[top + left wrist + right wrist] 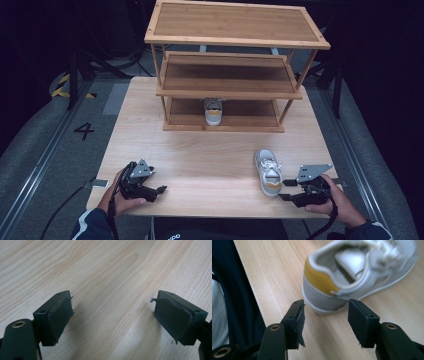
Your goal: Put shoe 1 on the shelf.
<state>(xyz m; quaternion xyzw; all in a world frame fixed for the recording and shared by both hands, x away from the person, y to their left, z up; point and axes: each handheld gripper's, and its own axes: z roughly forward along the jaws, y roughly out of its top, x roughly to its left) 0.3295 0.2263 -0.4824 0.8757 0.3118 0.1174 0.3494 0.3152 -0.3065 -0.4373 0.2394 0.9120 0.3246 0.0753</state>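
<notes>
High view: shoe [268, 172] stood near table [200, 165] front edge, just beside right gripper [287, 195]; jaws spread, heel not yet pinched (approach step judged). Left gripper [161, 189] spread, idle on table. Next: heel to be gripped, shoe carried to rack [225, 95].

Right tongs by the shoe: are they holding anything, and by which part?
Nothing is held. The right tongs stand open just short of the shoe's heel, pads not touching it.

A black numeral "4" [84, 131] stands on the grey floor [60, 150], left of the table [210, 165]. Nothing else reads clearly.
</notes>
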